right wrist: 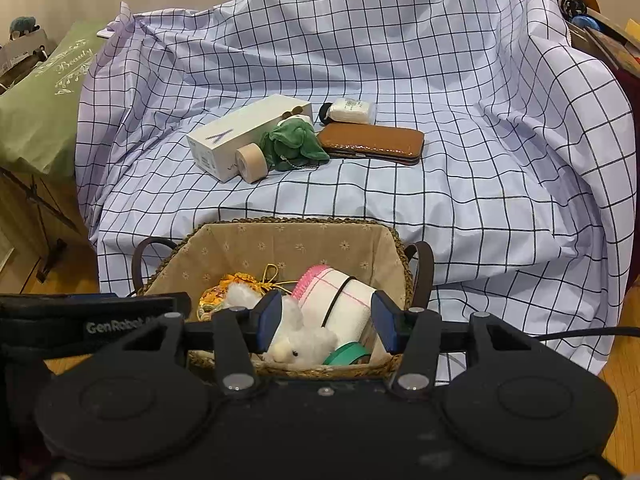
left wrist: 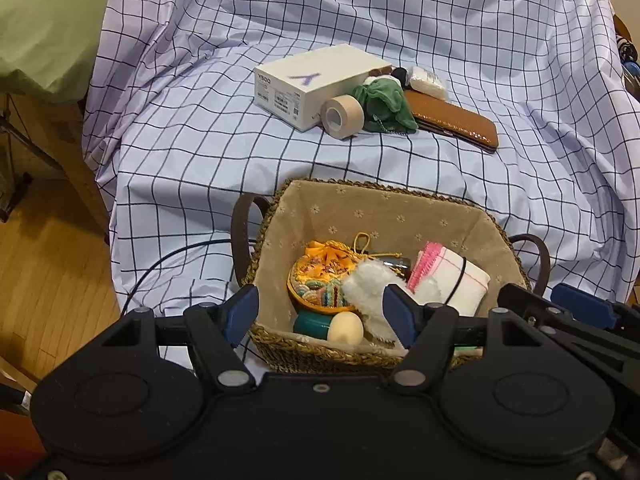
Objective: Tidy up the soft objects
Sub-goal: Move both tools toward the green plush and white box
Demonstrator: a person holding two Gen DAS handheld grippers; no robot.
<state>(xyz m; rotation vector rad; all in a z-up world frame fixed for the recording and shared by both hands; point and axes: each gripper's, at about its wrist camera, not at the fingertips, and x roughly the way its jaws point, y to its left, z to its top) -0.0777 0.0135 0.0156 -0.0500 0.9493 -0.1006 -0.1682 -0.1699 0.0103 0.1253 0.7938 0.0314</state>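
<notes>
A woven basket (left wrist: pixel 384 204) (right wrist: pixel 296 236) with beige lining stands at the near edge of a checked cloth. It holds an orange embroidered pouch (left wrist: pixel 320 276) (right wrist: pixel 224 292), a white plush animal (left wrist: pixel 370 286) (right wrist: pixel 304 338), a rolled white cloth with pink trim (left wrist: pixel 452 276) (right wrist: pixel 344 300), a teal roll (left wrist: pixel 312 322) (right wrist: pixel 346 354) and a cream sponge (left wrist: pixel 346 326). A green plush (left wrist: pixel 382 102) (right wrist: pixel 294 142) lies farther back. My left gripper (left wrist: pixel 322 314) and right gripper (right wrist: pixel 326 322) hover open and empty above the basket's near rim.
Behind lie a white box (left wrist: pixel 316 82) (right wrist: pixel 248 132), a tan tape roll (left wrist: pixel 342 114) (right wrist: pixel 252 162), a brown leather case (left wrist: pixel 456 122) (right wrist: pixel 374 142) and a small white packet (left wrist: pixel 428 78) (right wrist: pixel 354 110). A green bag (left wrist: pixel 44 36) (right wrist: pixel 44 92) stands left. Wooden floor (left wrist: pixel 48 264) lies below.
</notes>
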